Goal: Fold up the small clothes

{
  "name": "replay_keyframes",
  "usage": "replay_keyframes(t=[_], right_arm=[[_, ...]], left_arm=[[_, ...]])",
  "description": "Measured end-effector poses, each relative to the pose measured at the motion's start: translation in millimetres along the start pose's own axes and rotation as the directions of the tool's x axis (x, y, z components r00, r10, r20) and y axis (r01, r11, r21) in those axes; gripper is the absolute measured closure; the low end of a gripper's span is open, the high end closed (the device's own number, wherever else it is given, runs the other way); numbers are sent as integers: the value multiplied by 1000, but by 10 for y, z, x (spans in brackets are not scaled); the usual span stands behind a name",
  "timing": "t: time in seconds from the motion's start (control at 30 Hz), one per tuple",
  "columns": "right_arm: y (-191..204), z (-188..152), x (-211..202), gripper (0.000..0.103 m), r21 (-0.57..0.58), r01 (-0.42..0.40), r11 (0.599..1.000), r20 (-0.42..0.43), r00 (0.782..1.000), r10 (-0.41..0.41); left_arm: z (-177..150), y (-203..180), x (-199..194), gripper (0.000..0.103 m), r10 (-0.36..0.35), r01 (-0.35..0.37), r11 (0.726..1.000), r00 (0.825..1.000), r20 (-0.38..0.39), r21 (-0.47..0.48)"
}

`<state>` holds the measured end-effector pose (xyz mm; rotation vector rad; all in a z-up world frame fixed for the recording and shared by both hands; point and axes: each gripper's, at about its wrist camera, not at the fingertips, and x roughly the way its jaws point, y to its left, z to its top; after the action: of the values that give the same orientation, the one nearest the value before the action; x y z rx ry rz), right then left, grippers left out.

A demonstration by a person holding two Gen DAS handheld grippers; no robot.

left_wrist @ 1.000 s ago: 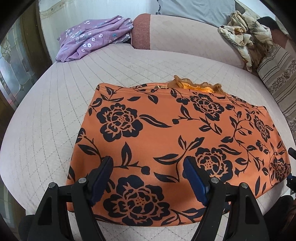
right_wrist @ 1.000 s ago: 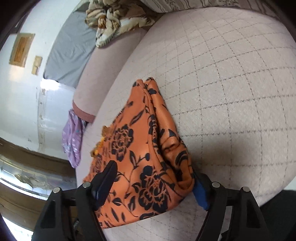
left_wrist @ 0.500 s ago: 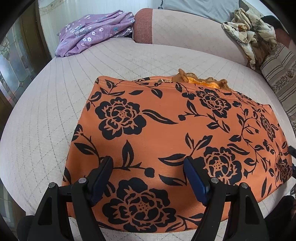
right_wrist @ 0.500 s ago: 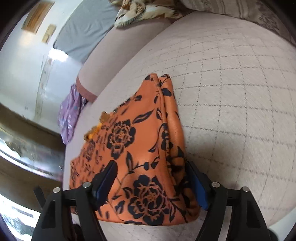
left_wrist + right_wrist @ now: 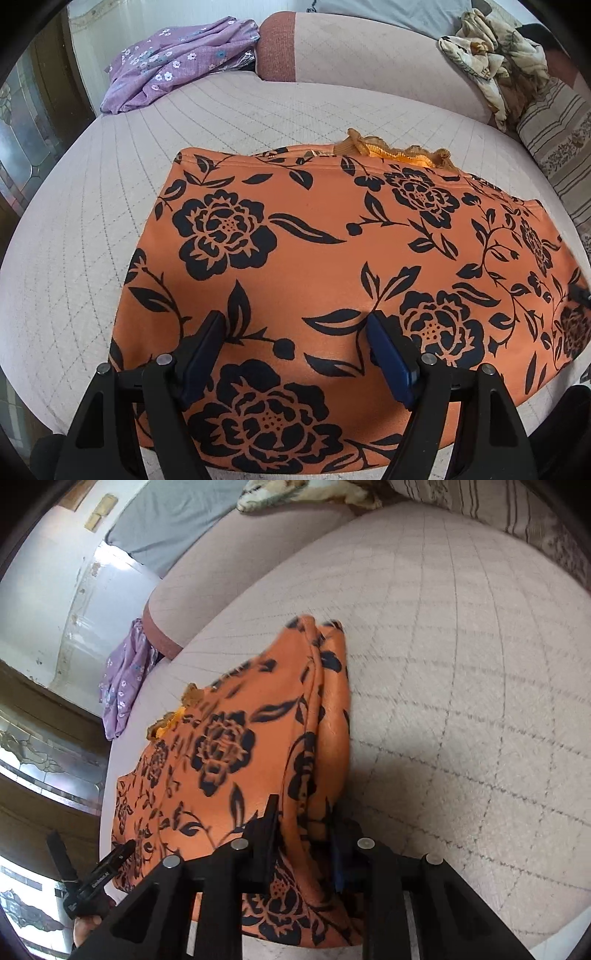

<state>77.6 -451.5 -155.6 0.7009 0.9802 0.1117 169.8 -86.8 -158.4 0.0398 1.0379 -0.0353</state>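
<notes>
The orange garment (image 5: 314, 266) with black flowers lay flat on the quilted pink cushion (image 5: 74, 277), near its front edge, and it reached almost to the front right part of the cushion. At the far edge of the garment a small piece of orange lace (image 5: 399, 151) came out from under the cloth.

The left gripper (image 5: 295, 332) was above the front part of the garment with its two fingers wide apart, and no cloth was between them. Whether the fingertips touched the cloth, I could not tell.

The right gripper (image 5: 303, 823) was at the right side of the garment, where the cloth was folded in several layers. Its fingers were close together and they pinched this folded edge, which stood up a little between them.

At the back left corner of the cushion lay a purple cloth (image 5: 177, 62) with small flowers. At the back right, a crumpled beige blanket (image 5: 495, 55) rested by a striped pillow (image 5: 557, 140).
</notes>
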Motion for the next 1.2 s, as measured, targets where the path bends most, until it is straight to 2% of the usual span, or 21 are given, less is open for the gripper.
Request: replay_keyframes(t=[0.1, 0.17, 0.27, 0.3, 0.33, 0.4, 0.43, 0.53, 0.6, 0.63, 0.73, 0.83, 0.87, 0.9, 0.93, 1.0, 1.03, 1.1, 1.13, 1.17, 1.2], right_arm=[[150, 16, -138, 79, -26, -28, 999, 48, 998, 29], [134, 17, -113, 79, -22, -16, 1000, 45, 999, 17], [-109, -49, 61, 71, 69, 42, 997, -27, 999, -41], [-218, -78, 68, 68, 120, 5, 993, -28, 1000, -2], [-236, -80, 38, 64, 134, -12, 991, -18, 1000, 14], [-214, -39, -64, 31, 126, -7, 992, -15, 1000, 9], [-176, -3, -144, 30, 99, 7, 995, 11, 1000, -9], [-139, 178, -260, 30, 51, 22, 998, 51, 998, -25], [-135, 366, -191, 30, 42, 34, 999, 46, 998, -36], [-129, 429, -149, 30, 28, 38, 999, 40, 998, -40], [-76, 704, 117, 30, -37, 82, 996, 0, 997, -82], [-99, 964, 436, 31, -35, 97, 995, -54, 994, -99], [-84, 1008, 521, 44, -41, 89, 995, -68, 993, -92], [-47, 1040, 592, 82, -50, 58, 997, -84, 995, -62], [10, 1043, 638, 87, -65, 43, 997, -106, 993, -50], [214, 1040, 553, 88, -143, 87, 986, -54, 994, -96], [226, 1039, 506, 88, -144, 108, 984, -26, 993, -113], [105, 1042, 498, 88, -117, 192, 974, 13, 981, -192], [25, 1035, 547, 88, -99, 219, 971, -4, 975, -221], [-87, 1013, 613, 85, -69, 216, 974, -33, 975, -219], [-111, 1004, 572, 77, -51, 196, 979, -15, 980, -197]], left_arm=[[-1, 17, 15, 21, -4, 4, 1000, 1000, 2, 4], [-11, 30, 27, 20, -8, 8, 1000, 1000, 5, -2], [-20, 32, 16, 20, -9, 9, 1000, 1000, 6, 6], [-18, 42, 5, 20, -8, 8, 1000, 1000, 2, 7], [-8, 48, -19, 20, -6, 6, 1000, 1000, -2, 2], [25, 42, -97, 20, -11, 11, 1000, 1000, 19, -7], [45, 16, -154, 20, -16, 16, 1000, 999, 46, 0], [63, -95, -196, 20, -27, 24, 999, 997, 75, 46], [30, -179, -51, 20, -11, 9, 996, 1000, 25, 86], [-4, -194, 32, 19, -2, 1, 996, 1000, 5, 89], [-25, -166, 55, 17, -9, 8, 998, 1000, 24, 58], [-5, -148, 83, 14, -14, 13, 998, 1000, 18, 63], [6, -139, 87, 14, -18, 17, 998, 1000, 14, 62], [15, -135, 76, 14, -21, 20, 998, 1000, 11, 60], [26, -129, 48, 14, -21, 20, 998, 1000, 9, 57], [62, -105, -78, 14, -23, 21, 999, 999, 41, 44], [77, -93, -176, 14, -30, 27, 999, 996, 86, 36], [85, -93, -226, 14, -32, 28, 999, 993, 115, 39], [74, -114, -144, 14, -34, 30, 999, 996, 87, 44], [49, -147, -9, 14, -35, 33, 998, 999, 23, 55], [17, -164, 99, 12, -29, 31, 998, 999, -21, 62]])
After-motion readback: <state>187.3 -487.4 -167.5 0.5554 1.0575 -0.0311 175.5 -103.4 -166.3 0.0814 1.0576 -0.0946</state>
